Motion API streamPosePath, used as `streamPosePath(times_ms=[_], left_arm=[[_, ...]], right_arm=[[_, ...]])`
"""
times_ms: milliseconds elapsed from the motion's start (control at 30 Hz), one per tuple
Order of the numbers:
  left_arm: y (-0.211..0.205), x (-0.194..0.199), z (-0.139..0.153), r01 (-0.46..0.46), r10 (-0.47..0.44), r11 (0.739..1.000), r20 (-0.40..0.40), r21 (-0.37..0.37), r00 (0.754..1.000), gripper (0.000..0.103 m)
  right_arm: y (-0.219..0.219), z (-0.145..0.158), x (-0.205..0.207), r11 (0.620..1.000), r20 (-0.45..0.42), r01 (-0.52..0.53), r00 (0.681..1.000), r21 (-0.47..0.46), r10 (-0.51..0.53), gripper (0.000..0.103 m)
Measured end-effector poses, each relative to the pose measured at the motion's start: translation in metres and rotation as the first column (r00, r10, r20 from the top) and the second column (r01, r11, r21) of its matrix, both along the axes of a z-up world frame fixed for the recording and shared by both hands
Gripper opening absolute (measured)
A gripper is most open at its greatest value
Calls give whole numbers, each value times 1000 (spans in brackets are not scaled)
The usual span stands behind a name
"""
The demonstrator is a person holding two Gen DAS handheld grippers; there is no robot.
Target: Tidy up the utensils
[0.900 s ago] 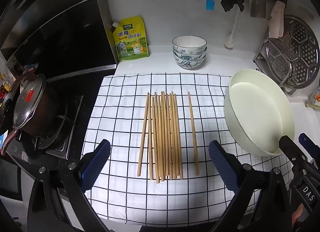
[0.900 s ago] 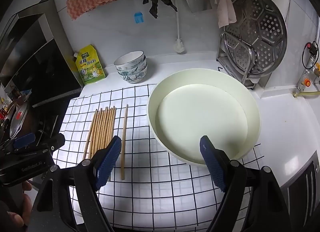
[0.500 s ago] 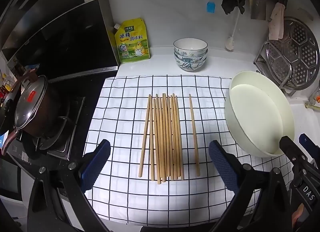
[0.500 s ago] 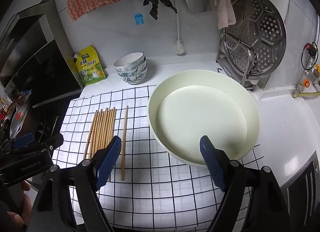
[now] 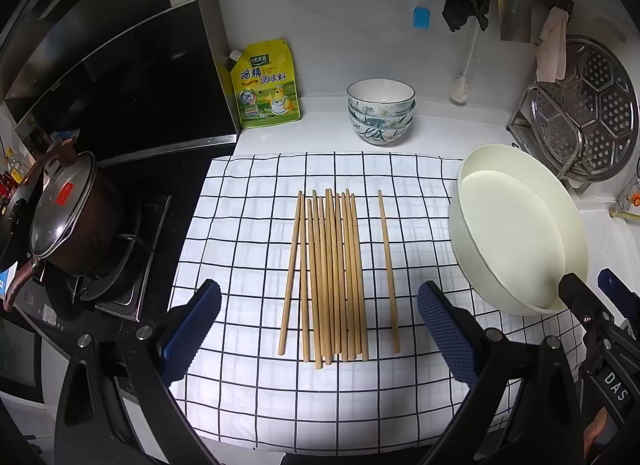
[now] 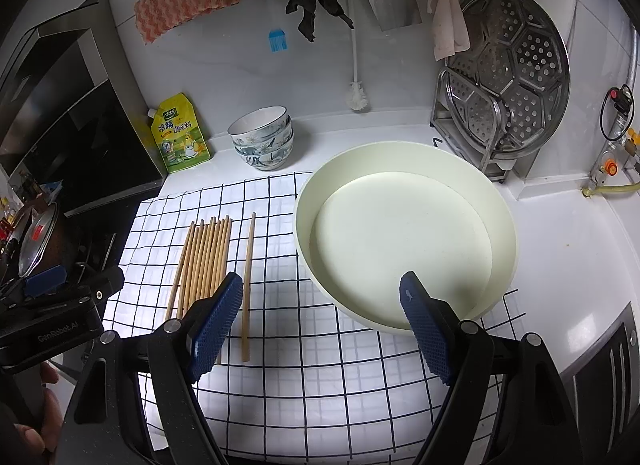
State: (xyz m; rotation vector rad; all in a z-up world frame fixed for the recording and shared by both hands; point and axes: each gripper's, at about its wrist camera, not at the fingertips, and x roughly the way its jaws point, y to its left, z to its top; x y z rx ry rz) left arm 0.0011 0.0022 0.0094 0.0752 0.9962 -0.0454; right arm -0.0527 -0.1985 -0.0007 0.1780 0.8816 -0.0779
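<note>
Several wooden chopsticks (image 5: 332, 277) lie side by side on a white checked cloth (image 5: 256, 397), with a single chopstick (image 5: 388, 269) lying apart to their right. My left gripper (image 5: 318, 339) hovers open above their near ends, holding nothing. In the right wrist view the bundle of chopsticks (image 6: 204, 261) and the lone chopstick (image 6: 248, 285) lie left of a large cream round pan (image 6: 404, 233). My right gripper (image 6: 322, 329) hangs open over the cloth (image 6: 320, 397) at the pan's near rim, empty.
A stack of patterned bowls (image 5: 381, 111) and a yellow seasoning pouch (image 5: 266, 85) stand at the back. A lidded pot (image 5: 68, 213) sits on the stove at left. A steel steamer rack (image 6: 508, 81) leans at the back right. A hand (image 6: 36, 421) holds the left gripper.
The left wrist view has shifted slightly, with the chopsticks a little lower in frame. The right gripper has barely moved. Both stay open.
</note>
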Motion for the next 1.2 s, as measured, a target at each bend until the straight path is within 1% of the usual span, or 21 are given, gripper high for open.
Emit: streamPosePath(times_ms=[800,1200], left_arm=[[-3,-2,2,4,-4,1000,8,-2,1000,97],[-11,-1,9,6,-6,1000,12,1,1000,97]], right_arm=[[1,1,-4,1000,9,6,1000,0,-6,77],[2,0,-5,1000,12,8,1000,-1,-8,77]])
